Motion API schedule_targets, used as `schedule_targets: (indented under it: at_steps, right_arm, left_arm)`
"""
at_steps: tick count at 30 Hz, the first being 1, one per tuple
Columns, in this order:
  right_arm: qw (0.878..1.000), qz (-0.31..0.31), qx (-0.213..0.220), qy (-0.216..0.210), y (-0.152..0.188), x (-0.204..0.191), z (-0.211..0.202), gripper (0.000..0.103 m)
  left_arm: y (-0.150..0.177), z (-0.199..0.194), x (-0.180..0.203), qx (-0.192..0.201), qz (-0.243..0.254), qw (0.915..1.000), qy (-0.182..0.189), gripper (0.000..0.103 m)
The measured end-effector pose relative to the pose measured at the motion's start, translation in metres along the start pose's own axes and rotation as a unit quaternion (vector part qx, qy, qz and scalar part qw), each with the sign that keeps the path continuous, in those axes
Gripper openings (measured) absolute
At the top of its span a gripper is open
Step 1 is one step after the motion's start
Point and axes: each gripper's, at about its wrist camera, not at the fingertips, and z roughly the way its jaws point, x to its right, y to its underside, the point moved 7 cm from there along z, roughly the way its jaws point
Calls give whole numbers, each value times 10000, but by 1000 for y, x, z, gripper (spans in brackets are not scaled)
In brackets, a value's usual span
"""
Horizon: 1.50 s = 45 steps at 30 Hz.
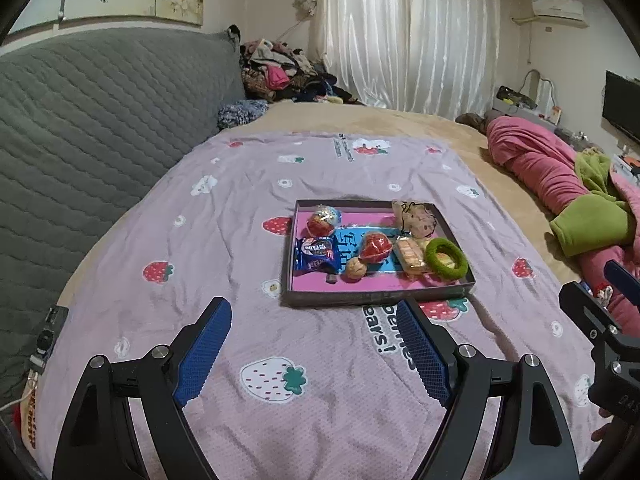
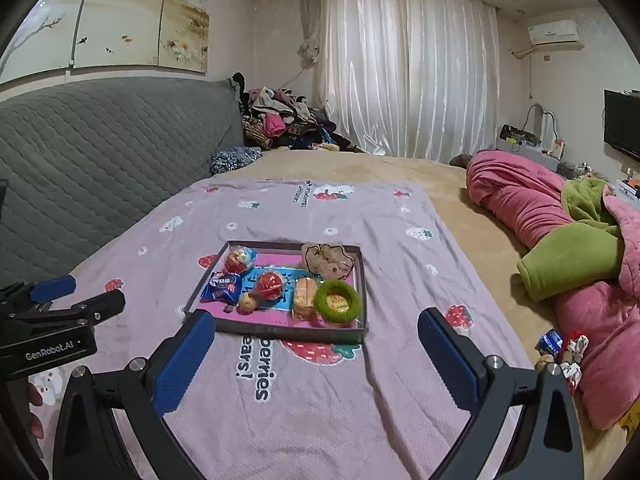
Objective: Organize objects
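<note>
A shallow dark tray (image 1: 376, 298) (image 2: 288, 330) with a pink floor lies on the lilac strawberry blanket. It holds a blue cookie packet (image 1: 316, 256) (image 2: 222, 286), two red wrapped balls (image 1: 374, 246) (image 2: 270, 284), a walnut (image 1: 356, 268), a wafer pack (image 1: 410, 258) (image 2: 304, 298), a green hair ring (image 1: 446, 260) (image 2: 338, 300) and a beige pouch (image 1: 416, 216) (image 2: 326, 262). My left gripper (image 1: 316, 344) (image 2: 76, 298) hovers open just short of the tray's near edge. My right gripper (image 2: 316, 356) (image 1: 600, 292) is open too, near the same edge. Neither holds anything.
The blanket (image 1: 240, 208) covers a tan bed. A grey quilted headboard (image 1: 88, 120) runs along the left. Pink and green bedding (image 2: 560, 240) is piled on the right, with a few small loose items (image 2: 560, 348) beside it. Clothes (image 2: 280, 124) are heaped at the far end.
</note>
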Motion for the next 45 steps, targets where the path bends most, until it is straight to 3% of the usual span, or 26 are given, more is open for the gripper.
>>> schedule_targets:
  at_steps: [14, 29, 45]
  right_arm:
    - [10000, -39, -30, -54, 17, 0, -3, 103]
    - [9998, 73, -177, -97, 43, 9, 15, 103]
    - [9977, 80, -669, -123, 83, 11, 53, 103]
  left_arm:
    - [25, 0, 4, 6, 37, 9998, 218, 85]
    - [56, 34, 7, -202, 43, 9998, 68, 85]
    - [75, 59, 6, -205, 191, 9996, -60, 85]
